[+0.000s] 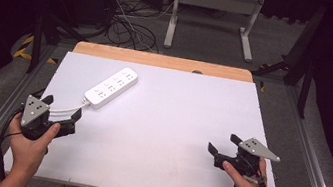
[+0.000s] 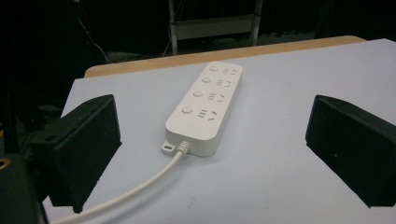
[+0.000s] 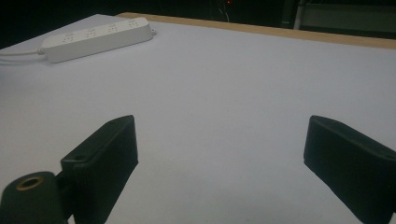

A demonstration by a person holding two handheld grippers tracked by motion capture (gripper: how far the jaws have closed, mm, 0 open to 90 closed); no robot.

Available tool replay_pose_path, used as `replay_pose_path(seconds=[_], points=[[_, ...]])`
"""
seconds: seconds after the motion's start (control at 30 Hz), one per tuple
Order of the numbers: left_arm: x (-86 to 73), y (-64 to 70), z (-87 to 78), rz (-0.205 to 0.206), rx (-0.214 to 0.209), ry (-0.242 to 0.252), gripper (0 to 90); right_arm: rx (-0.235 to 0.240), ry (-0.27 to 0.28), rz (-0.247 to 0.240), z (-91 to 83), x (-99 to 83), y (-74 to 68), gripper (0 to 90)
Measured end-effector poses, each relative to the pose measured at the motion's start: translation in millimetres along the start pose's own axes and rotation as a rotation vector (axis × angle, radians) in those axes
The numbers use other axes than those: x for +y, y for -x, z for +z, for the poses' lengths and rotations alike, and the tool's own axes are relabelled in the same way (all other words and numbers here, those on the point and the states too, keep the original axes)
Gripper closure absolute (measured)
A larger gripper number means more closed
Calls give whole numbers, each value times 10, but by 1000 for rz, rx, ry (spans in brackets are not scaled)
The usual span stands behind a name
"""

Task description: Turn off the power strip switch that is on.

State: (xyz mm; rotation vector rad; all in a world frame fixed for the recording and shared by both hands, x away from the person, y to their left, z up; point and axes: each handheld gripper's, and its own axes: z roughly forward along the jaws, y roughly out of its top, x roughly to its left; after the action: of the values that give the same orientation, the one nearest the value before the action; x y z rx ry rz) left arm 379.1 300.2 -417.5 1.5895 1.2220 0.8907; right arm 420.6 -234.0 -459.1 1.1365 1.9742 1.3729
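A white power strip [image 1: 111,87] lies slantwise on the white table [image 1: 175,120], at the back left. Its white cable [image 1: 67,108] runs down-left and passes between the jaws of my left gripper [image 1: 62,106], which is open and held in a hand near the table's left edge. In the left gripper view the strip [image 2: 205,105] lies just ahead, and the cable [image 2: 135,189] runs along the table between the black pads [image 2: 86,144] without touching them. My right gripper [image 1: 223,143] is open over bare table at the front right, with the strip [image 3: 95,37] far off.
A wooden strip [image 1: 159,60] borders the table's far edge. Behind it on the floor are a white metal frame [image 1: 213,10] and tangled cables [image 1: 129,27]. Metal rails [image 1: 317,168] run along both sides of the table.
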Motion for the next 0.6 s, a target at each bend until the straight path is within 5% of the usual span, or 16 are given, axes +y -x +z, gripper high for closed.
replay_pose_path(seconds=[0.6], points=[[-32,-53,-15,-16,11,-7,40,2,0,-6,3,13,-28,104]])
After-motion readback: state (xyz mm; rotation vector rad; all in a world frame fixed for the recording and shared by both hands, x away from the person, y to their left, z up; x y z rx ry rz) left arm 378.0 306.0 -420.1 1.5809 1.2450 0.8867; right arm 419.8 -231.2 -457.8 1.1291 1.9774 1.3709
